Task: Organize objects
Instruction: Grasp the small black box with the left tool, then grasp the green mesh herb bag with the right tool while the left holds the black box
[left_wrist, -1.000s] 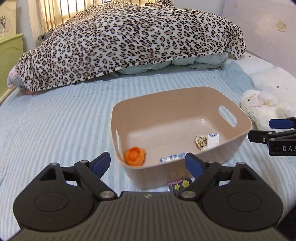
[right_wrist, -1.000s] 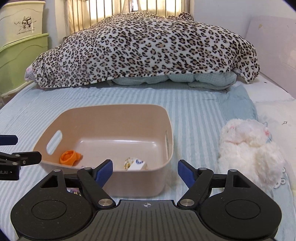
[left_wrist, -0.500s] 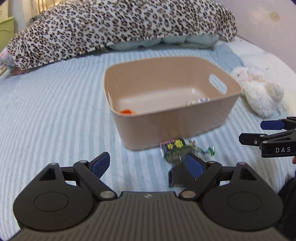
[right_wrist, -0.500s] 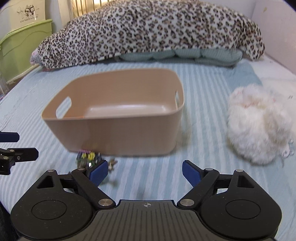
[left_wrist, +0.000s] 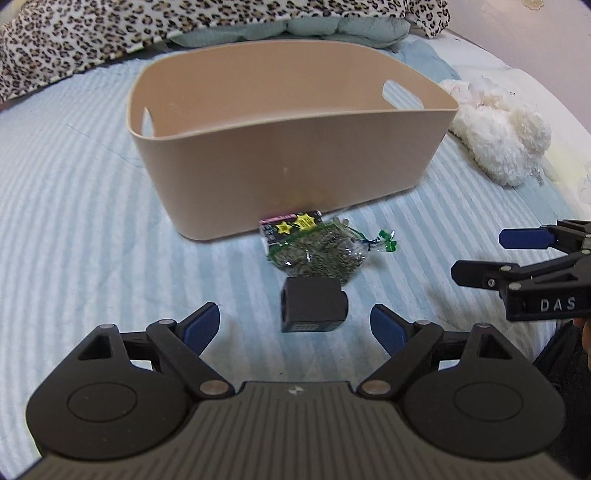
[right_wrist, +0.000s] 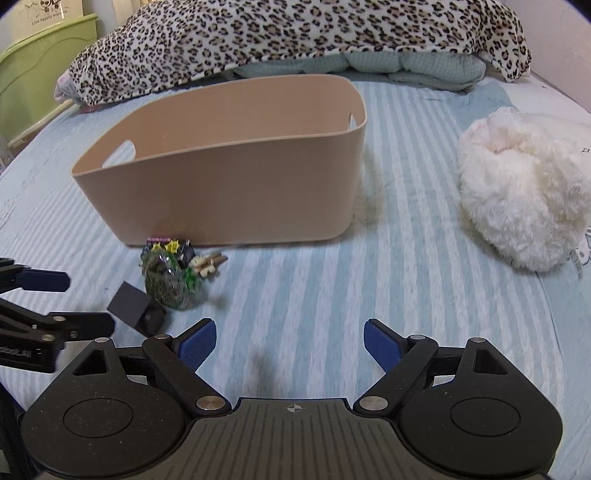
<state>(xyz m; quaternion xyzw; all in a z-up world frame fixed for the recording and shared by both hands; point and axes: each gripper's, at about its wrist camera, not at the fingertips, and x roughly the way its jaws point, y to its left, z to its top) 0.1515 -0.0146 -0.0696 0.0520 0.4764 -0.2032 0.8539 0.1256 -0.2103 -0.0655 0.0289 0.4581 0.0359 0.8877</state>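
Note:
A beige plastic bin (left_wrist: 291, 158) stands on the striped bed; it also shows in the right wrist view (right_wrist: 229, 177). Its inside is hidden from this low angle. In front of it lie a clear bag of green dried stuff (left_wrist: 317, 253) (right_wrist: 170, 280) and a small black box (left_wrist: 312, 310) (right_wrist: 135, 308). My left gripper (left_wrist: 295, 326) is open and empty, low over the bed, just short of the black box. My right gripper (right_wrist: 290, 343) is open and empty, to the right of both items.
A white plush toy (left_wrist: 498, 133) (right_wrist: 524, 188) lies right of the bin. A leopard-print blanket (right_wrist: 295, 40) is heaped at the back. A green drawer unit (right_wrist: 33, 85) stands at far left. Small wooden bits (right_wrist: 208, 264) lie by the bag.
Both grippers have dropped lower and pulled back toward the near side of the bin. The bin's contents have gone out of sight; the bag and black box have come into view.

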